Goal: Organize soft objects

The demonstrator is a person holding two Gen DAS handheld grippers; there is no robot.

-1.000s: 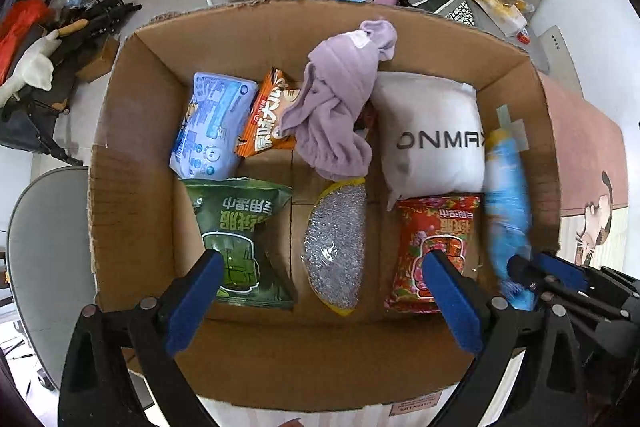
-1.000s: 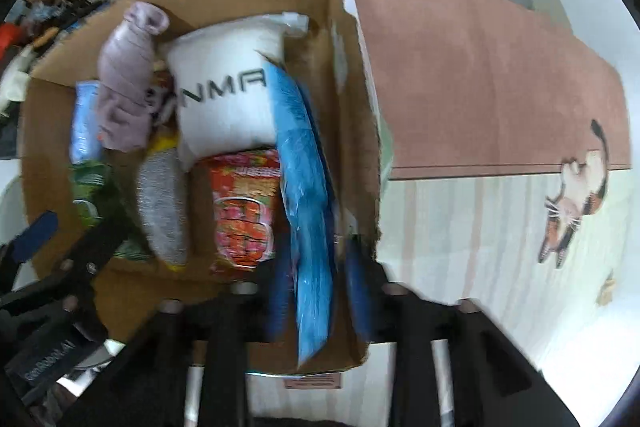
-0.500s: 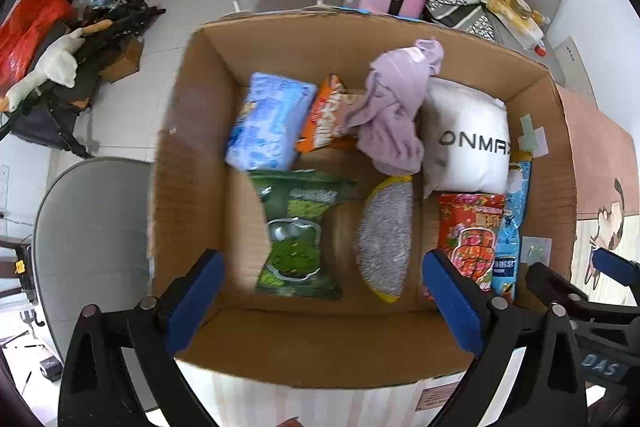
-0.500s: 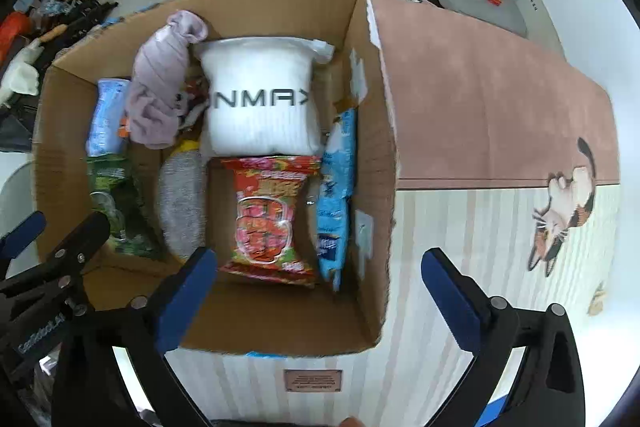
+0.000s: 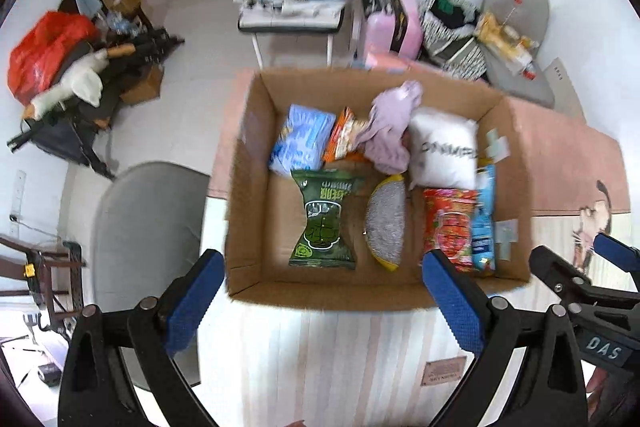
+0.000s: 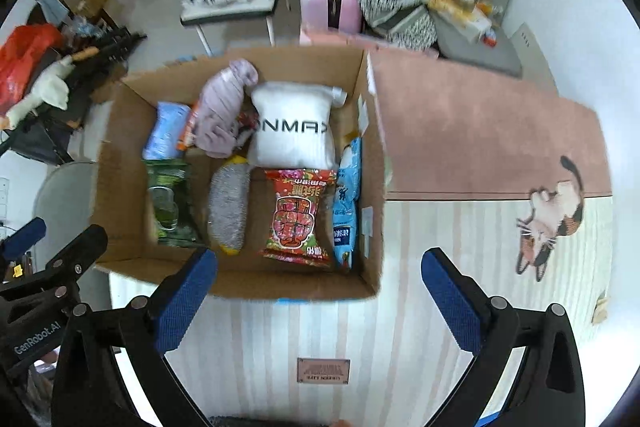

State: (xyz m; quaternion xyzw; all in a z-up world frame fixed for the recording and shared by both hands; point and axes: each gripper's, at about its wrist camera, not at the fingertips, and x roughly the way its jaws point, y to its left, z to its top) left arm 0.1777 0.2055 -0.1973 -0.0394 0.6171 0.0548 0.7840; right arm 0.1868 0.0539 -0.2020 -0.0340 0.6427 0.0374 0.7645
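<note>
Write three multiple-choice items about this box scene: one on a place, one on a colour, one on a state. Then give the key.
1. Where does the blue packet lie?
A. along the right wall of the box
B. on the mat
C. under the purple cloth

2. What colour is the pillow?
A. green
B. white
C. red

3. How is the right gripper?
A. shut on the blue packet
B. shut on nothing
C. open, empty

Key: 1 A, it leans there beside the red packet; 2 B, white with dark lettering; 3 C, its pads stand wide apart.
</note>
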